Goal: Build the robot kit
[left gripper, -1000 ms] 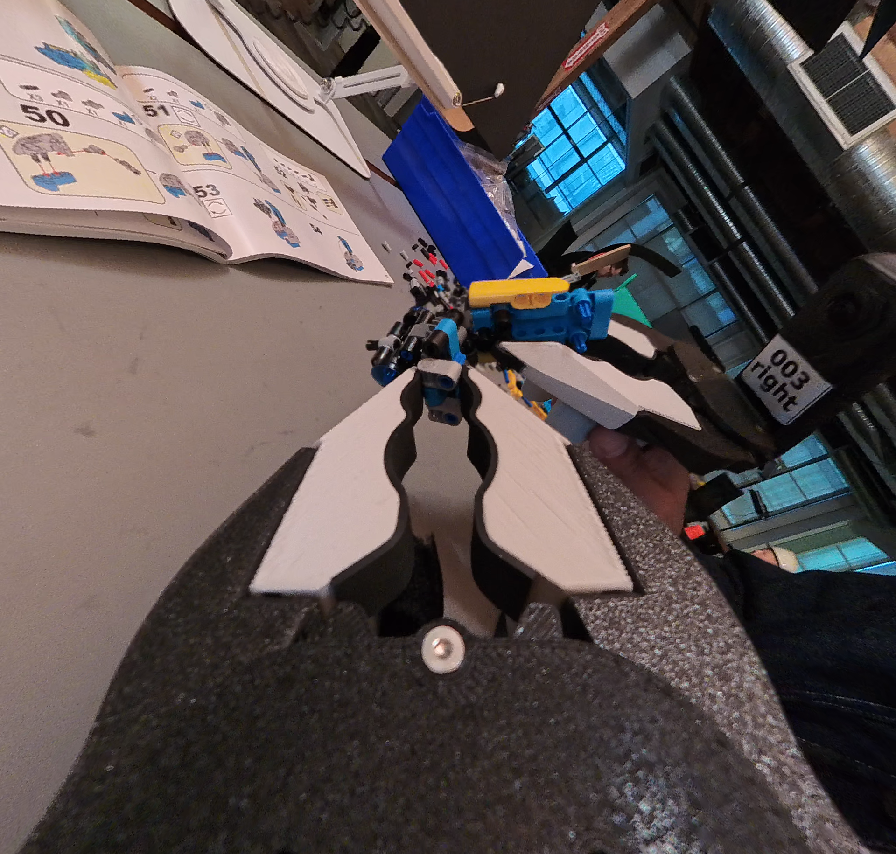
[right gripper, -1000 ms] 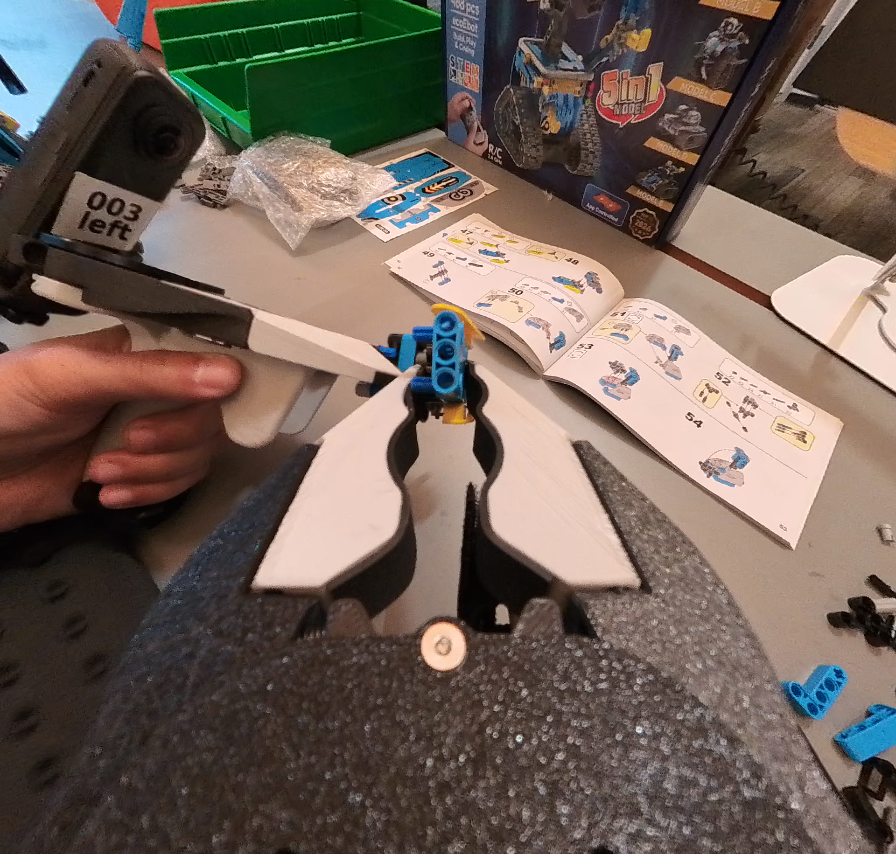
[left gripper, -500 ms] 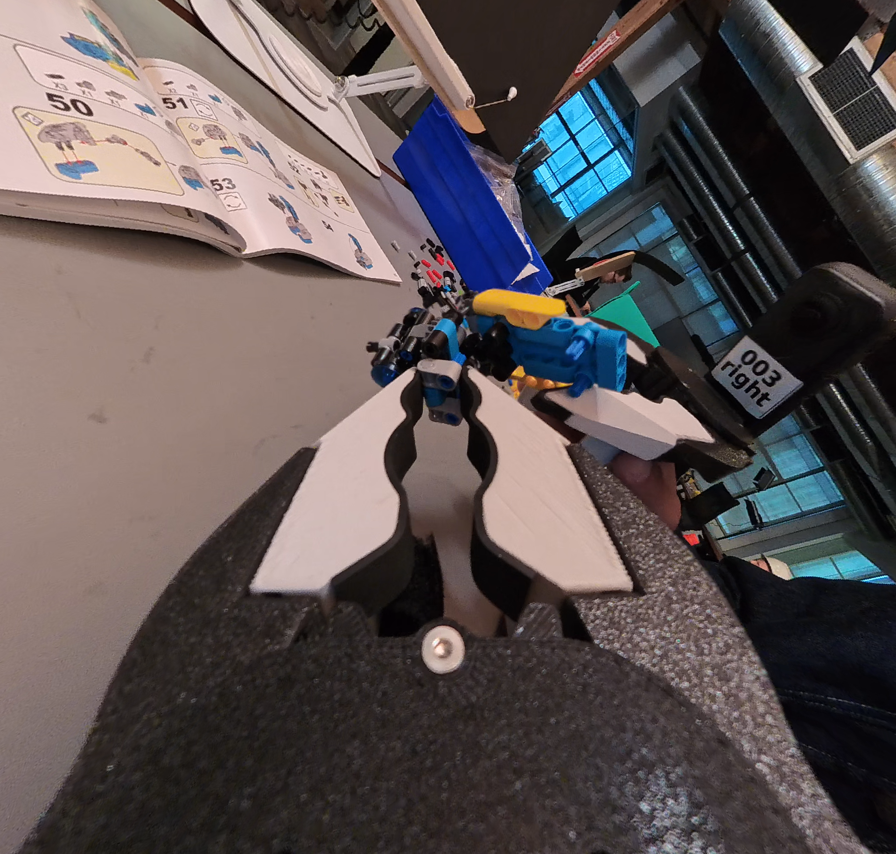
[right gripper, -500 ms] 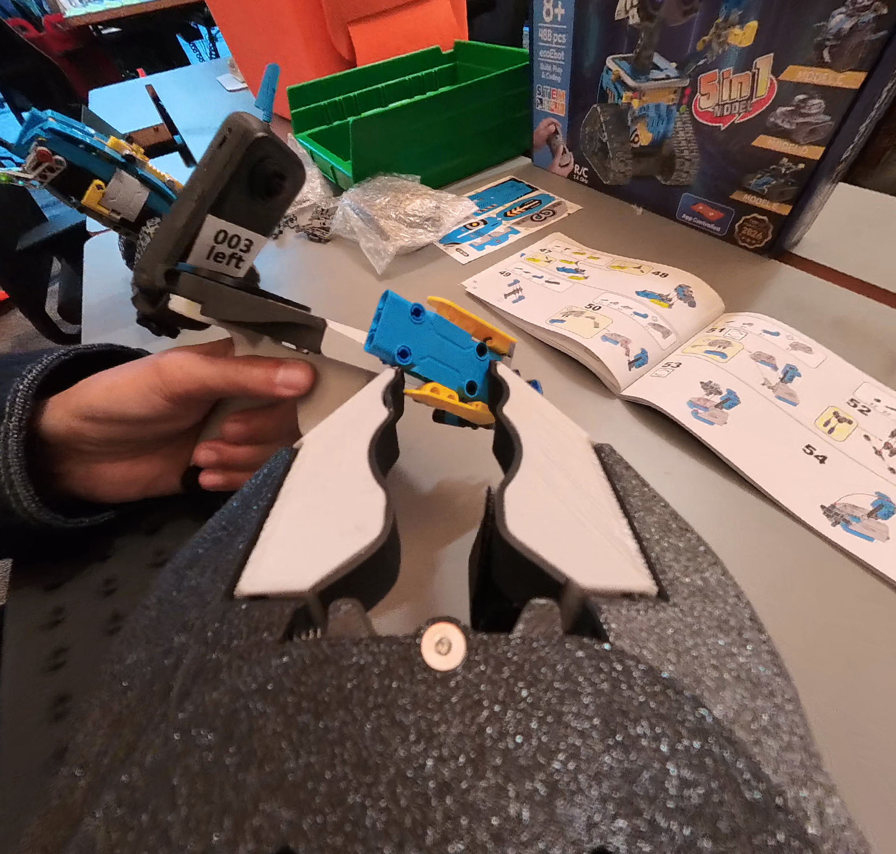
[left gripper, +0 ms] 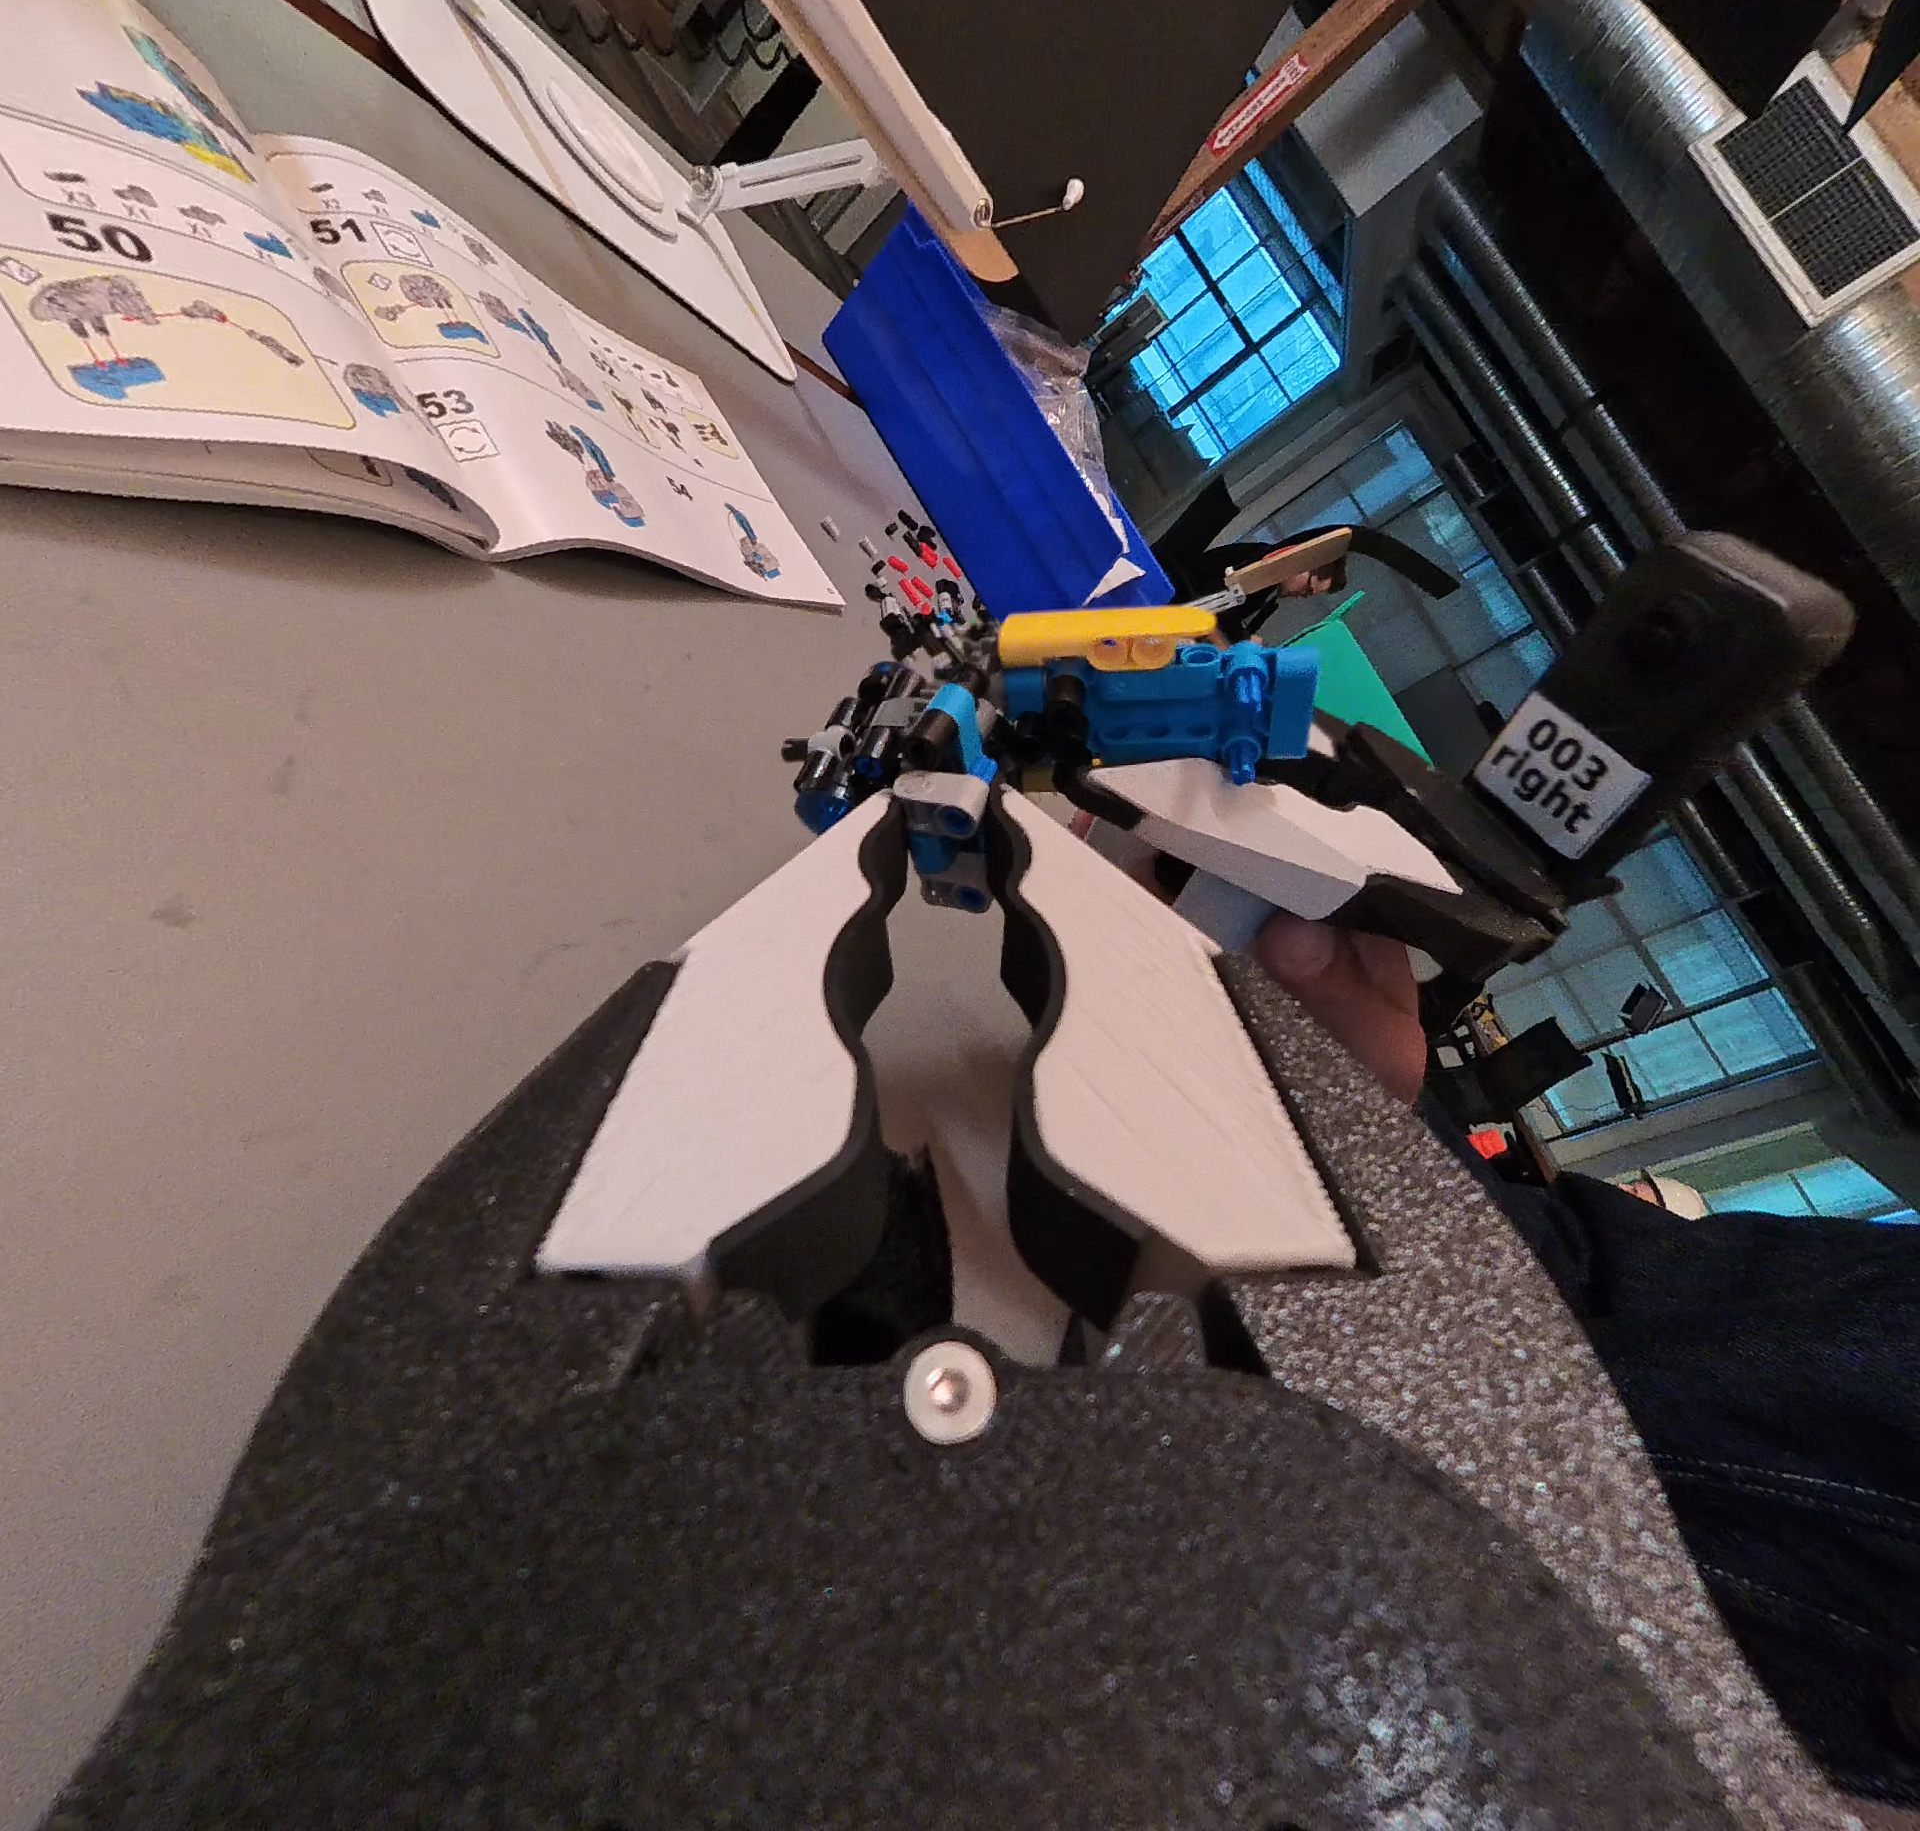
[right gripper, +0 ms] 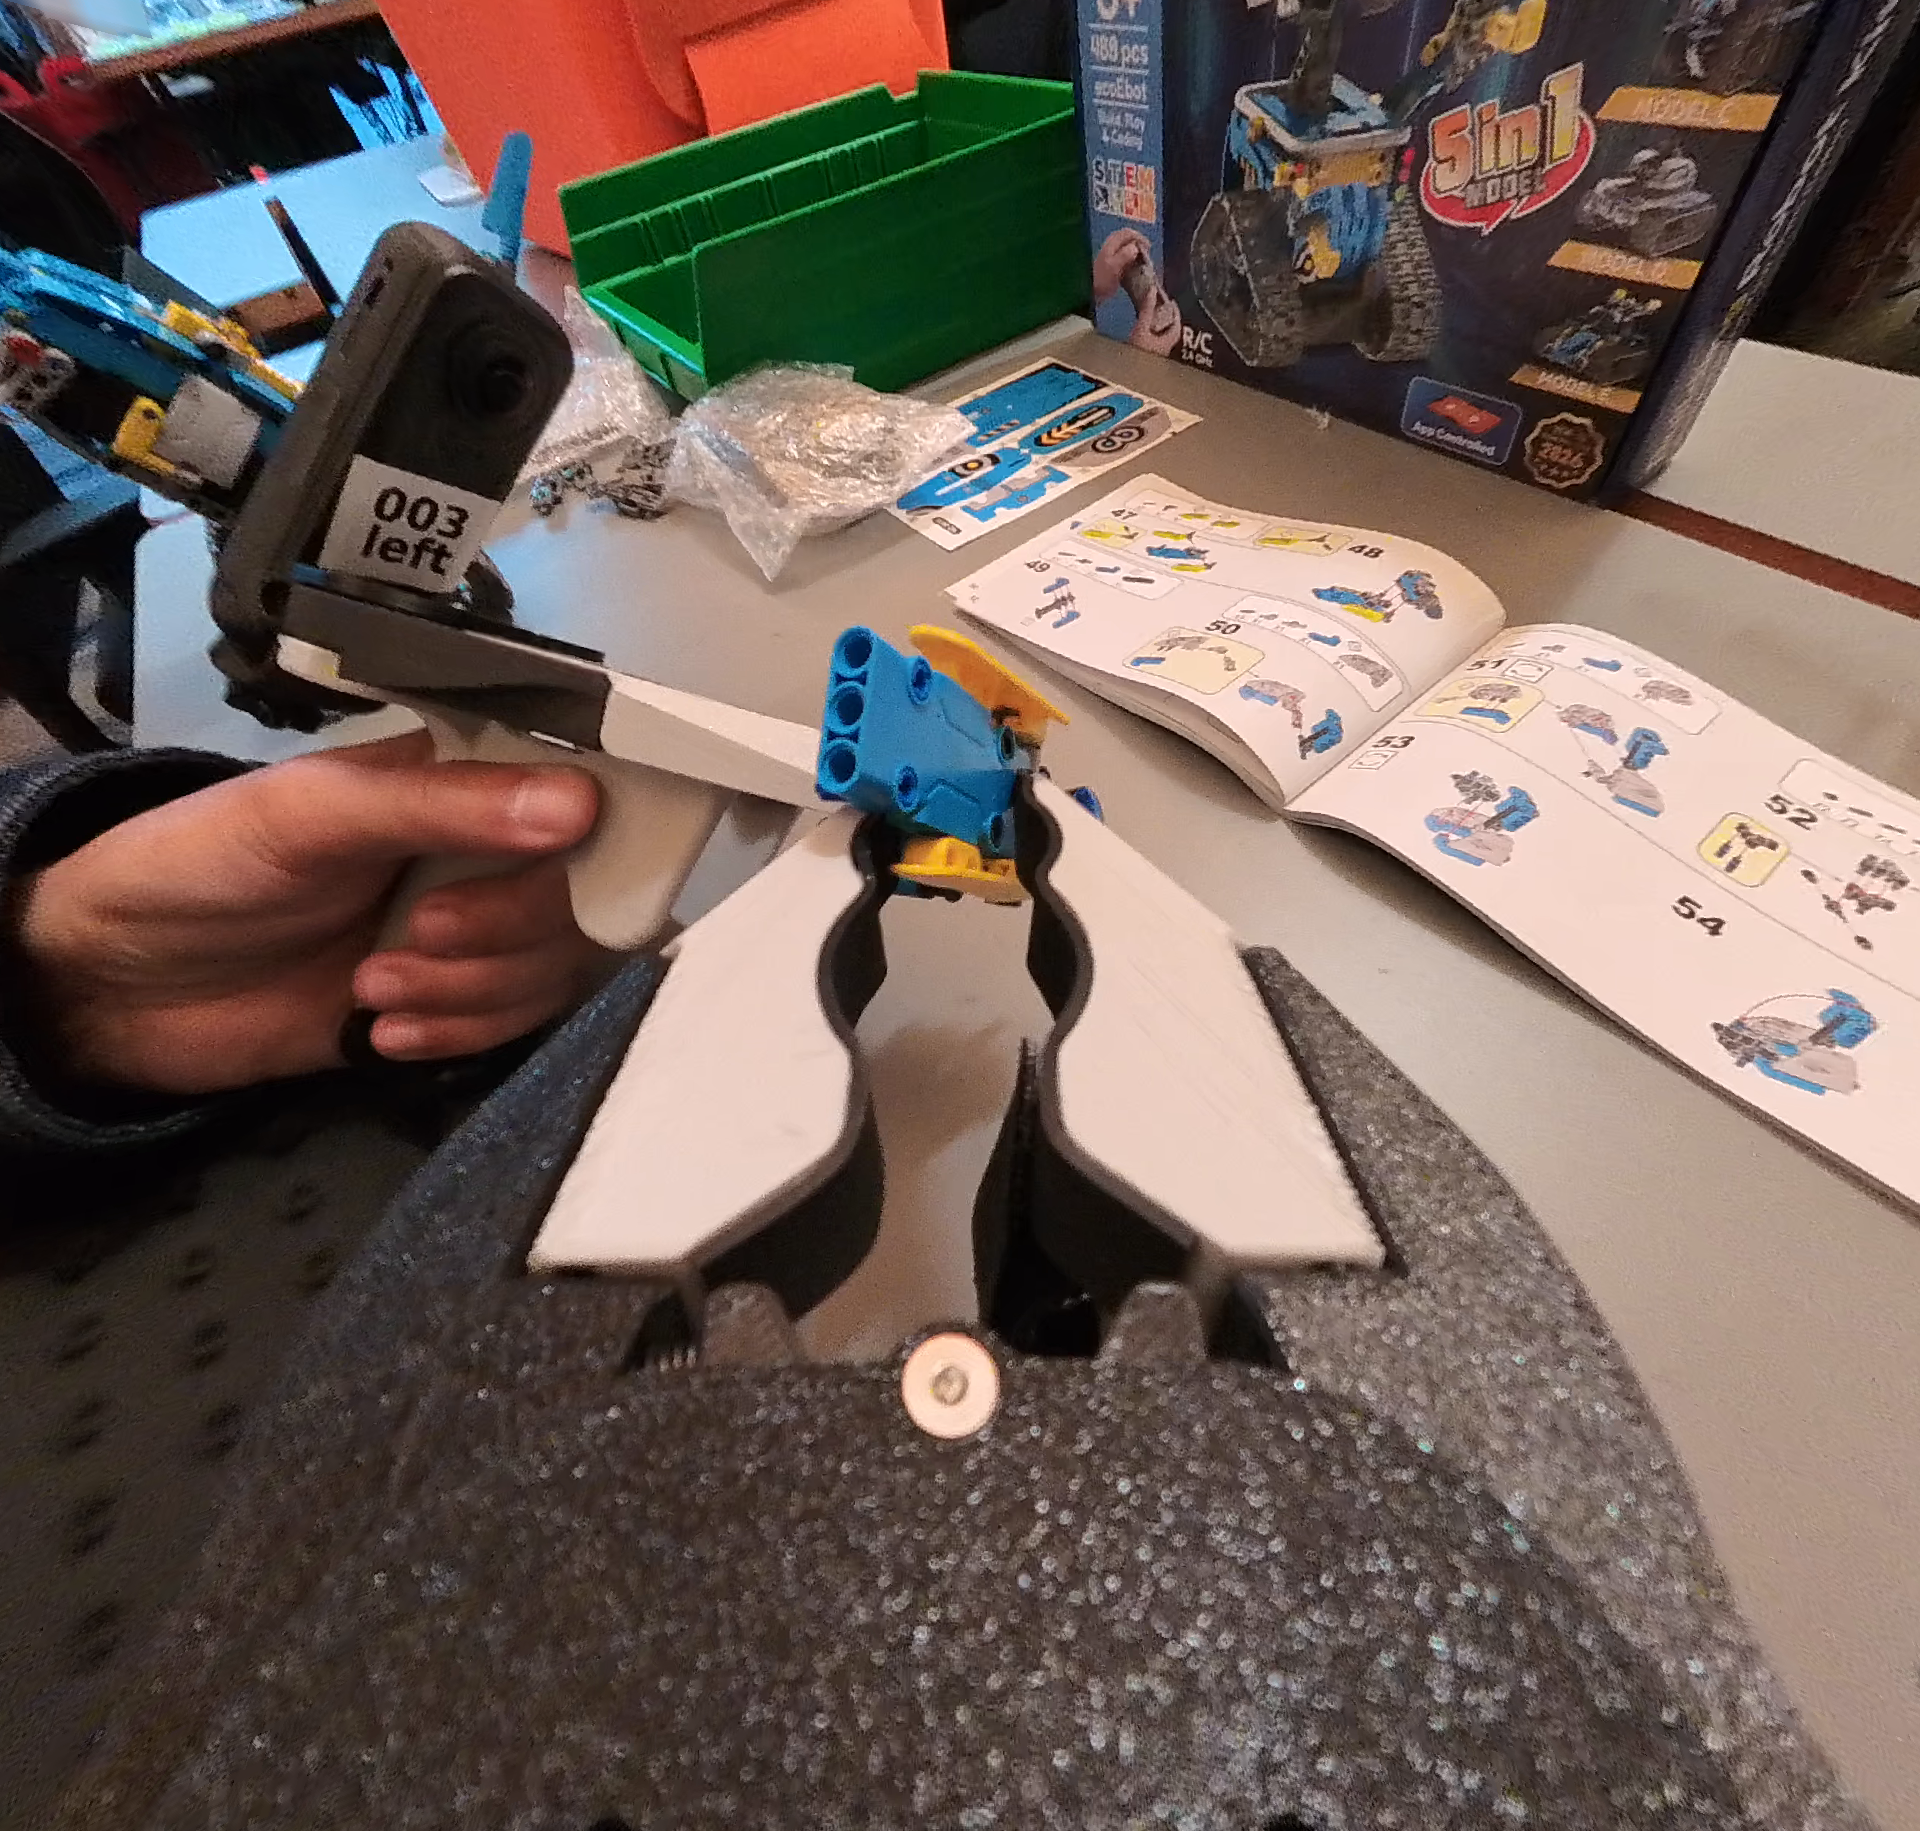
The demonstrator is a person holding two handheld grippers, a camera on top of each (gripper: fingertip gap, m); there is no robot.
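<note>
- Above the grey table [right gripper: 1621, 1210], both grippers meet on one small brick model [left gripper: 1091, 711], held clear of the tabletop.
- Left gripper [left gripper: 948, 825]: its jaws pinch a small grey and blue piece at the near end of the model.
- Right gripper [right gripper: 951, 831]: its jaws pinch the blue block with yellow plates [right gripper: 920, 742], the bigger end of the same model.
- A hand [right gripper: 281, 908] wraps the left gripper's handle; a black camera [right gripper: 416, 420] sits on top of it.
- An open instruction booklet [right gripper: 1455, 742] lies flat on the table, just beyond the model.
- Behind the booklet stand a toy box [right gripper: 1475, 171] and a green bin [right gripper: 831, 233]; a crumpled plastic bag [right gripper: 810, 451] and a sticker sheet [right gripper: 1039, 451] lie before them.
- Small loose parts [left gripper: 914, 560] lie scattered near a blue bin [left gripper: 977, 431].
</note>
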